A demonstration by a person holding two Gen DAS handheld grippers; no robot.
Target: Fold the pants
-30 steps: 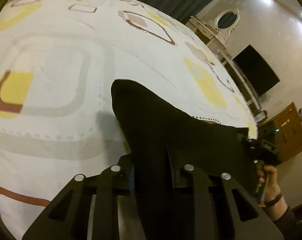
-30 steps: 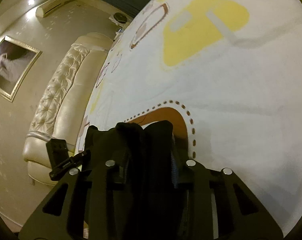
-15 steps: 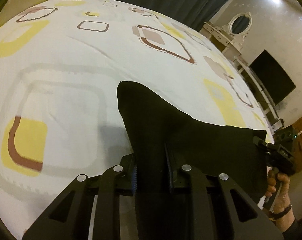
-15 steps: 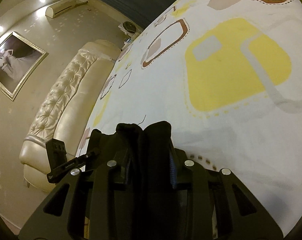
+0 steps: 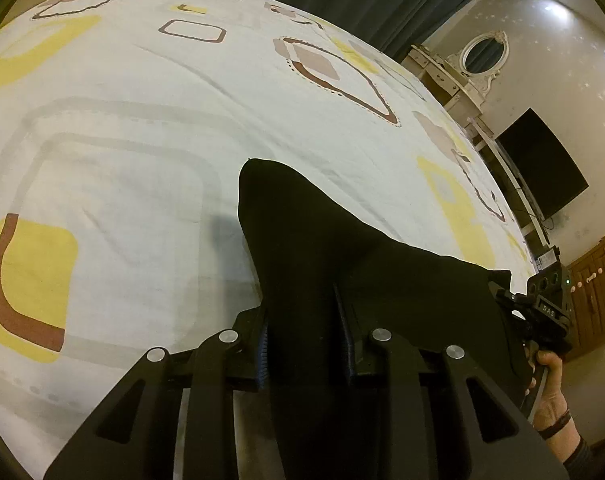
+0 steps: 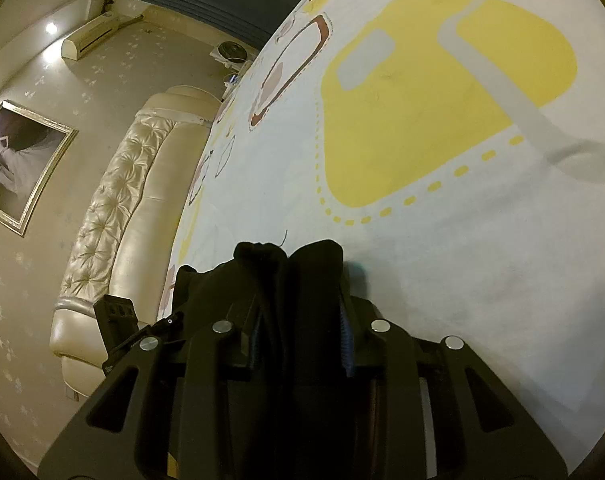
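We hold the black cloth pants (image 5: 322,248) up over the bed with the white sheet printed in yellow, grey and brown shapes (image 5: 134,152), one edge pinched in each tool. The left tool (image 5: 304,344) has a thick fold of the cloth between its ribbed pads; its jaws have just been opening a little, yet the pads press the fabric on both sides and nothing has slipped free. The right tool (image 6: 302,336) stands narrowly parted and is clamped on a bunched double layer of the same garment. From the left tool the cloth stretches taut across to the right tool, and a loose corner juts out beyond the left tool above the sheet. We judge that we are carrying the garment to its laying-down place, before any fold is made. Next we should lower both tools together towards the sheet beyond the left tool, keeping the edge stretched so the cloth lands flat.
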